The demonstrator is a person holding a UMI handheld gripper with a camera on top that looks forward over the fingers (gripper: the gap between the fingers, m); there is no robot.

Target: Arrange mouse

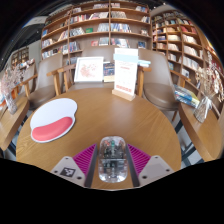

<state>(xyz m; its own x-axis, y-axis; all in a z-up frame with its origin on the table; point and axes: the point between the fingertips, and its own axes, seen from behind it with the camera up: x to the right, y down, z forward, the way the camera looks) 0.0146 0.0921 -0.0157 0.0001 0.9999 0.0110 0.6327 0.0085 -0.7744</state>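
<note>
A clear, see-through mouse [112, 157] is between my gripper's [112, 160] two fingers, whose magenta pads [84, 158] press on its sides. It is held just above the round wooden table [120, 118]. A white mouse mat with a red wrist rest [53, 120] lies on the table, ahead and to the left of the fingers.
An upright white sign stand [125, 75] and a framed picture [89, 68] stand at the table's far side. Chairs [160, 95] surround the table. Bookshelves [100, 25] line the room behind. A low display shelf [205, 110] is on the right.
</note>
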